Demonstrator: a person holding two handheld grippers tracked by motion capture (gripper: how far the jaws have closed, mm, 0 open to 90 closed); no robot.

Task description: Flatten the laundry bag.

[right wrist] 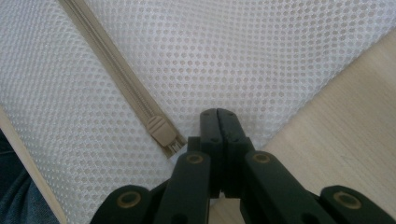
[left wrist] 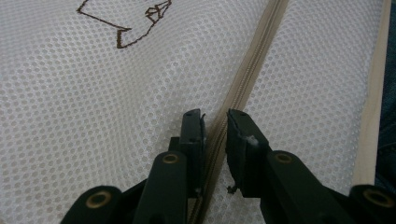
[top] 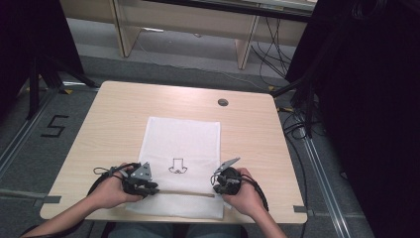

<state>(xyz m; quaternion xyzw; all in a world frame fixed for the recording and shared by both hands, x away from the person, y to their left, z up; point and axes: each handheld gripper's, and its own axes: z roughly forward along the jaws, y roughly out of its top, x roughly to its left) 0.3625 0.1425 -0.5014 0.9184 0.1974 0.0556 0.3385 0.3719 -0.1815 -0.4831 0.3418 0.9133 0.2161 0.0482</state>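
A white mesh bag (top: 181, 134) lies flat on the wooden table (top: 114, 109), with a brown stitched figure (top: 177, 166) on it. A beige zipper (top: 183, 193) crosses its near end. My left gripper (top: 151, 189) sits at the zipper's left end. In the left gripper view its jaws (left wrist: 215, 116) stand a little apart with the zipper (left wrist: 254, 51) filling the gap, both pads against its edges. My right gripper (top: 216, 187) is at the bag's right edge. Its jaws (right wrist: 217, 112) are pressed together, tips on the mesh, just beside the zipper slider (right wrist: 160, 129).
The near table edge runs just behind both hands. A dark round grommet (top: 223, 102) sits at the far side of the table. Bare wood (right wrist: 345, 116) lies right of the bag. Black stands and cables flank the table on the floor.
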